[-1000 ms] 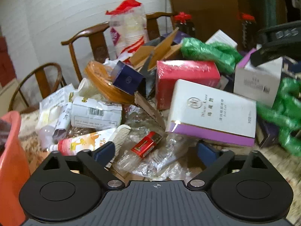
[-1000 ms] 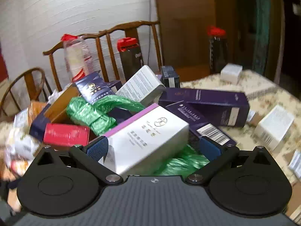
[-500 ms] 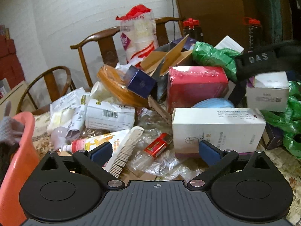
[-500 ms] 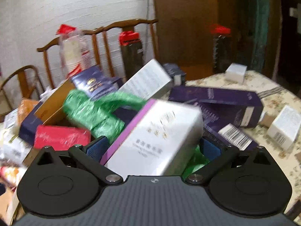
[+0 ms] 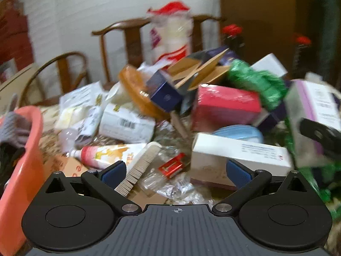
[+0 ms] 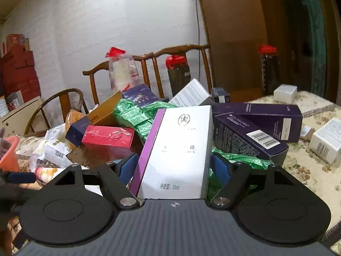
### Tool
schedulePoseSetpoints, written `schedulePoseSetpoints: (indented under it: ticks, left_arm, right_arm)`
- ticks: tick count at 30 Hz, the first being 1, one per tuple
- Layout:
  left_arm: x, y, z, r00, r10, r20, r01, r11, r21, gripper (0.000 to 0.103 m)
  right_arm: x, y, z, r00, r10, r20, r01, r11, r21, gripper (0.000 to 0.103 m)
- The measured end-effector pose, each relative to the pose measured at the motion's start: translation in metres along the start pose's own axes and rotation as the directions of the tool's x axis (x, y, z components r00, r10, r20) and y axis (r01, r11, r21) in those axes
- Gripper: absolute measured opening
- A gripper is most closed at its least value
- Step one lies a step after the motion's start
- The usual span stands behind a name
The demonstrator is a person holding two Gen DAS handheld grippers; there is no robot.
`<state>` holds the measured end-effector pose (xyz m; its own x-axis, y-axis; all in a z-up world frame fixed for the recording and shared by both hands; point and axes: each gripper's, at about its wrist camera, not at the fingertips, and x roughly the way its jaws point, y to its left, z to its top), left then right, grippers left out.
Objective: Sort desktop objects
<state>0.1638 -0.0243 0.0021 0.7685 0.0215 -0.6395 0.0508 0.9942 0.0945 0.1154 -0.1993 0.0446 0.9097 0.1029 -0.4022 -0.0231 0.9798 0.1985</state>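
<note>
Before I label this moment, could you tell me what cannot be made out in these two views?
- Left view: motion blur smears the print on the long white box.
- Right view: the white and purple box between the closing right gripper hides the table behind it.
- Right view: the left gripper is cut off at the edge.

Glossy red box (image 6: 107, 136) — crinkled green plastic bag (image 6: 136, 115).

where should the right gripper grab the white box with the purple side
Across its two long side faces, from the near short end. The white box with the purple side lies lengthwise between the fingers of the right gripper, whose jaws are closing around it; those faces are flat and parallel.
</note>
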Motion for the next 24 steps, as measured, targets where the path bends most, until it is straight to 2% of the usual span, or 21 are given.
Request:
schedulePoseSetpoints:
  ticks: [4, 7, 9, 11, 13, 17, 20, 21, 23, 24]
  left_arm:
    - [0.015, -0.014, 0.014, 0.996, 0.02, -0.086, -0.023, 0.999, -0.04, 0.103]
    - [0.013, -0.01, 0.024, 0.994, 0.001, -0.111, -0.015, 0.993, -0.121, 0.103]
    - [0.009, -0.001, 0.029, 0.995, 0.007, -0.102, -0.025, 0.984, -0.176, 0.103]
    - [0.006, 0.004, 0.031, 0.996, 0.033, -0.079, -0.046, 0.986, -0.162, 0.103]
    - [0.007, 0.006, 0.028, 0.996, 0.03, -0.079, -0.039, 0.992, -0.118, 0.103]
    - [-0.008, 0.007, 0.007, 0.998, -0.049, 0.024, 0.052, 0.993, -0.109, 0.103]
    - [-0.025, -0.002, -0.015, 0.98, -0.133, 0.151, 0.138, 0.99, -0.026, 0.103]
    - [-0.028, -0.007, -0.023, 0.972, -0.15, 0.183, 0.148, 0.989, 0.025, 0.103]
    - [-0.032, -0.016, -0.034, 0.961, -0.136, 0.243, 0.117, 0.989, 0.091, 0.103]
    - [-0.03, -0.019, -0.037, 0.958, -0.142, 0.25, 0.116, 0.986, 0.117, 0.103]
  right_arm:
    - [-0.003, -0.001, -0.003, 1.0, 0.006, 0.006, -0.005, 1.0, -0.018, 0.078]
    - [-0.003, 0.0, -0.004, 1.0, 0.008, 0.011, -0.007, 0.999, -0.031, 0.078]
    - [-0.005, -0.001, -0.006, 1.0, 0.007, 0.024, -0.007, 0.999, -0.038, 0.078]
    - [-0.005, -0.003, -0.006, 0.999, 0.013, 0.029, -0.012, 0.999, -0.032, 0.078]
    - [-0.005, -0.006, -0.007, 0.999, 0.028, 0.027, -0.027, 0.999, -0.017, 0.078]
    - [-0.003, -0.011, -0.01, 0.999, 0.044, 0.026, -0.044, 0.999, 0.008, 0.079]
    - [-0.004, -0.013, -0.01, 0.998, 0.048, 0.027, -0.048, 0.999, 0.02, 0.079]
    - [-0.005, -0.013, -0.01, 0.998, 0.047, 0.027, -0.048, 0.999, 0.019, 0.079]
    - [-0.005, -0.013, -0.01, 0.999, 0.043, 0.029, -0.044, 0.999, 0.016, 0.079]
    - [-0.005, -0.013, -0.01, 0.999, 0.043, 0.028, -0.044, 0.999, 0.019, 0.079]
